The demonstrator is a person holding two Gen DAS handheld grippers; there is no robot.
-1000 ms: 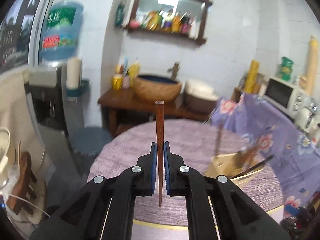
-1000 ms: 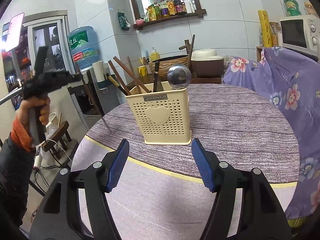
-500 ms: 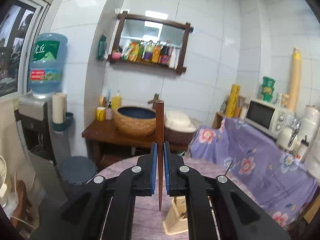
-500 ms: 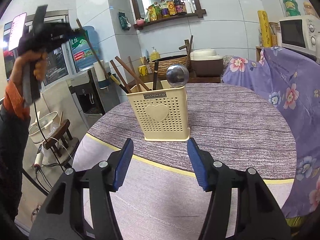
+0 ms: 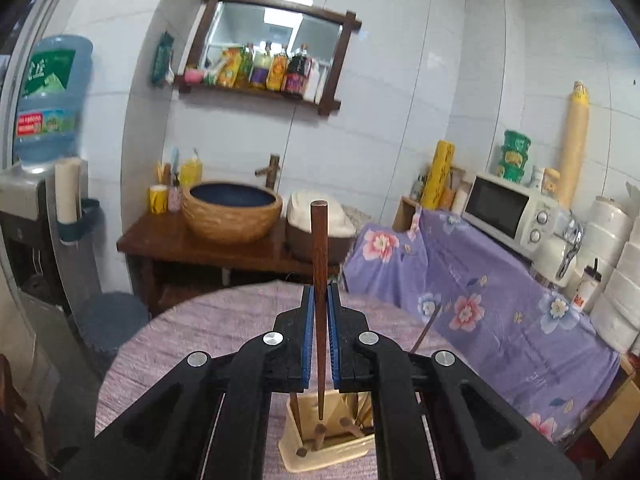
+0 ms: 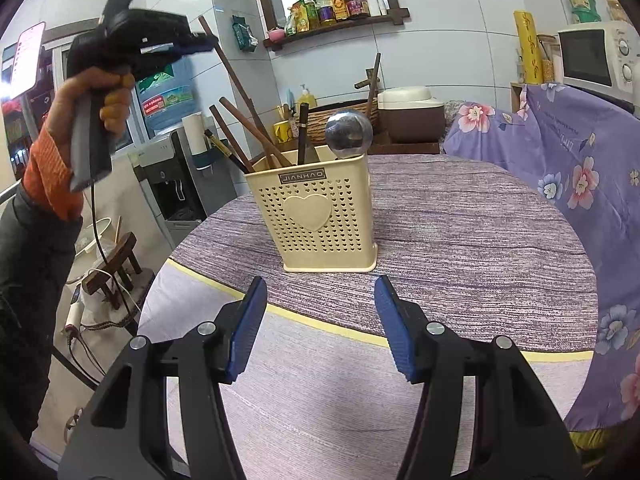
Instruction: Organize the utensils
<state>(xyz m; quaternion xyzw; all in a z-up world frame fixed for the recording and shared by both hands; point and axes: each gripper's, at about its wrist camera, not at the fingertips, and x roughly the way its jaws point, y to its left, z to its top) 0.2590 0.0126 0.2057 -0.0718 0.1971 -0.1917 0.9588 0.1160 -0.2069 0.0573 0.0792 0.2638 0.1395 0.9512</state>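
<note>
A brown wooden chopstick point(image 5: 319, 248) stands upright between the blue pads of my left gripper point(image 5: 319, 296), which is shut on it. Its lower tip hangs just above the cream utensil holder point(image 5: 292, 428). In the right wrist view the left gripper point(image 6: 206, 44) is raised at the upper left in a gloved hand, and the chopstick point(image 6: 240, 88) slants down towards the holder point(image 6: 324, 224). The holder has several chopsticks and a metal ladle point(image 6: 349, 133) in it. My right gripper point(image 6: 320, 320) is open in front of the holder, with nothing between its fingers.
The holder stands on a round table with a purple woven cloth point(image 6: 460, 220). A floral purple cover point(image 6: 580, 140) drapes furniture at the right, below a microwave point(image 6: 592, 56). At the left are a water dispenser point(image 6: 168, 184) and a low wooden stool point(image 6: 112, 272).
The left gripper has risen and swung over the holder with the chopstick in it. The right gripper's jaws have narrowed a little; that hand has stayed put.
</note>
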